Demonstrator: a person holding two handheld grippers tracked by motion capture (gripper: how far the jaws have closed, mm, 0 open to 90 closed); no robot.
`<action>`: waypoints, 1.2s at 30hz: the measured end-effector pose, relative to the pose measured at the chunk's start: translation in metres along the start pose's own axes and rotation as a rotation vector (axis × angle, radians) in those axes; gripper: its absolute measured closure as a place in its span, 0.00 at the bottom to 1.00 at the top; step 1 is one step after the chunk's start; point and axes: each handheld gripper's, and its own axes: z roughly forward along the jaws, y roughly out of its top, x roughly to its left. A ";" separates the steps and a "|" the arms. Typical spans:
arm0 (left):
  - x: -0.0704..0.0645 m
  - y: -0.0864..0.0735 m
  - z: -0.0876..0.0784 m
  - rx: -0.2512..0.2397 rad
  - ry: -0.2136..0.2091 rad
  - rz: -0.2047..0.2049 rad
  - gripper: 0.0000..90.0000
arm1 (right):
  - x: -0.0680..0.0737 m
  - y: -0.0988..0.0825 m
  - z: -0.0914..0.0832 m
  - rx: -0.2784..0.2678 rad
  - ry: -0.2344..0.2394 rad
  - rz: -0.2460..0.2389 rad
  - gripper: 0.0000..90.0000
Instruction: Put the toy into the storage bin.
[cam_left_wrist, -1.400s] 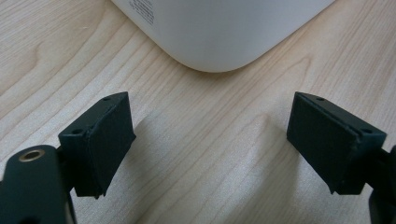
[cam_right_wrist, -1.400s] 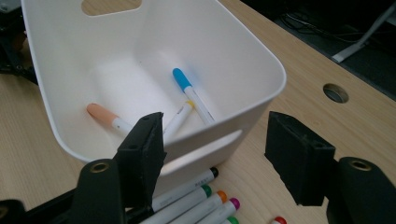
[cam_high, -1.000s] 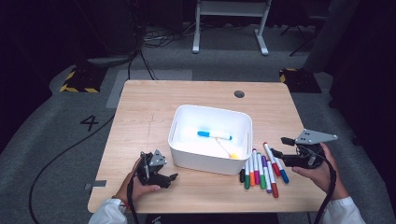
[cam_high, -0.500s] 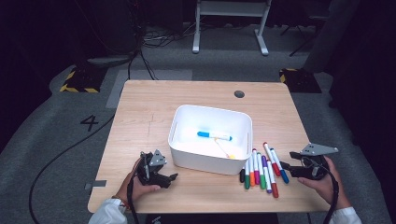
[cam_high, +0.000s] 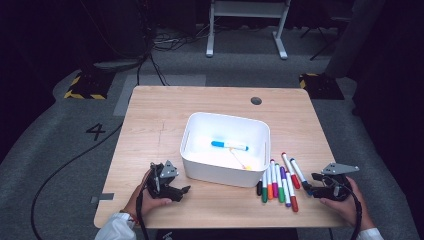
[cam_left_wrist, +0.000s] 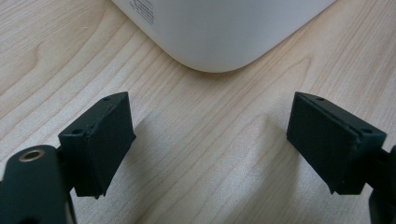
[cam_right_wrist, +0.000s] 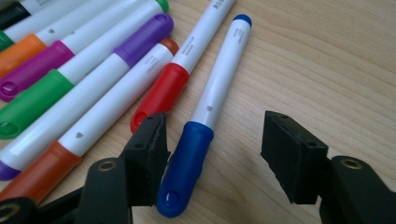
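Straddling the blue marker (cam_right_wrist: 201, 123), jaws closing, unpressed.

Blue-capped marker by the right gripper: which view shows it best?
Right gripper view: the blue-capped marker lies full length between open jaws, cap nearest. The high view shows it small, rightmost in the row. The left gripper view faces the white bin.

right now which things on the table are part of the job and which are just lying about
In the job:
- blue marker, between the right gripper's open, closing jaws
- the other markers in the row
- white bin, with a light blue marker and a yellow marker already inside

Lying about:
- left gripper, open, idle beside the bin
- round hole in the table
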 end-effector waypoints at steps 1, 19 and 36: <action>0.000 0.000 0.000 -0.001 -0.002 -0.002 0.16 | -0.001 -0.001 0.001 0.004 -0.007 -0.003 0.48; 0.000 0.000 0.000 0.000 -0.002 -0.001 0.16 | -0.016 -0.010 0.003 -0.032 -0.039 0.059 0.82; 0.000 0.000 0.000 0.000 0.002 0.001 0.16 | -0.024 0.000 -0.021 -0.144 -0.029 0.090 0.82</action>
